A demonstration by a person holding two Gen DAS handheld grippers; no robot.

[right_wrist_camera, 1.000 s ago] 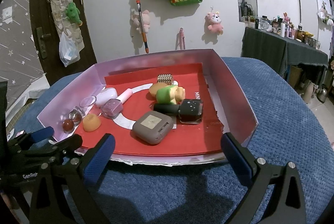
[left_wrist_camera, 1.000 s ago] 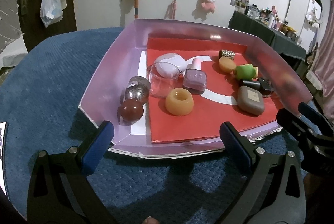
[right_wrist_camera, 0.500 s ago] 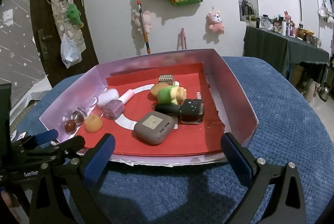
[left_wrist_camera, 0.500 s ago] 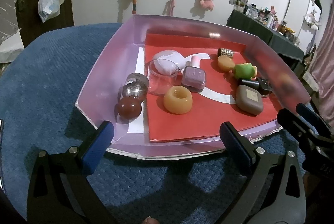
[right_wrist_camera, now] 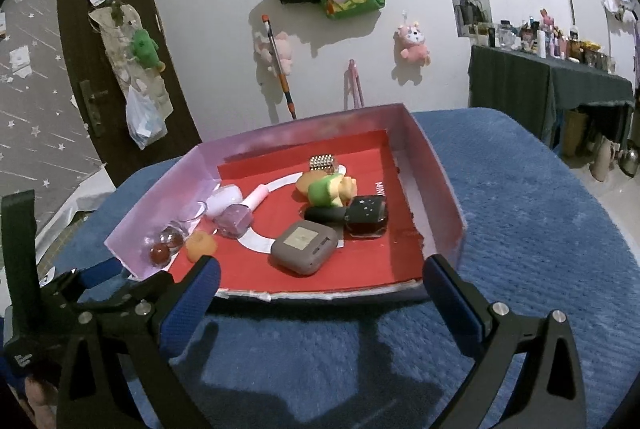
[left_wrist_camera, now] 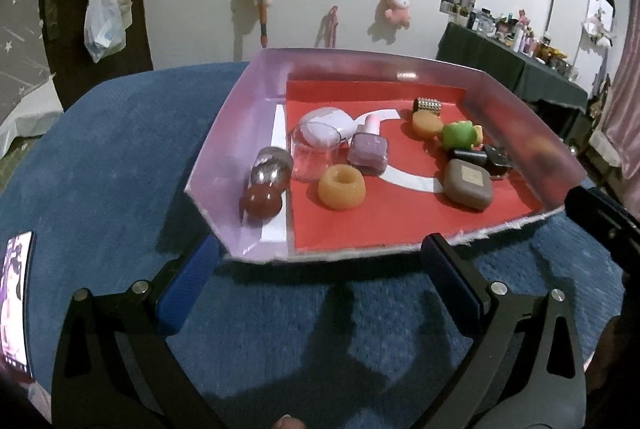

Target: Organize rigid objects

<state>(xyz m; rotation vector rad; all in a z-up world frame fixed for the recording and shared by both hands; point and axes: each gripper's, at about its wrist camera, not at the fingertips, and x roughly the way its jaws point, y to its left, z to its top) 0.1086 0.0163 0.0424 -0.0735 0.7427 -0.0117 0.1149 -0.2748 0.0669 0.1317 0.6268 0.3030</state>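
A shallow pink-walled tray (left_wrist_camera: 224, 145) (right_wrist_camera: 436, 189) with a red floor rests on the blue cloth. It holds a brown ball (left_wrist_camera: 260, 203), a silver ball (left_wrist_camera: 271, 173), a clear cup (left_wrist_camera: 314, 153), an orange ring (left_wrist_camera: 341, 187) (right_wrist_camera: 201, 245), a purple nail polish bottle (left_wrist_camera: 369, 149) (right_wrist_camera: 237, 220), a grey-brown case (left_wrist_camera: 468, 184) (right_wrist_camera: 304, 247), a green toy (left_wrist_camera: 460, 135) (right_wrist_camera: 326, 189) and a black bottle (right_wrist_camera: 366, 215). My left gripper (left_wrist_camera: 320, 277) stands open just short of the tray's near edge. My right gripper (right_wrist_camera: 320, 293) is open too, before the same edge, empty.
The blue textured cloth (left_wrist_camera: 100, 157) covers a round table around the tray. A phone screen (left_wrist_camera: 16, 301) lies at the far left. The left gripper (right_wrist_camera: 60, 293) shows at lower left in the right wrist view. A dark side table with bottles (right_wrist_camera: 552, 85) stands at the back right.
Both grippers have drawn back and risen slightly, so the tray sits a bit farther off. Nothing in the tray has moved and both grippers stay open.
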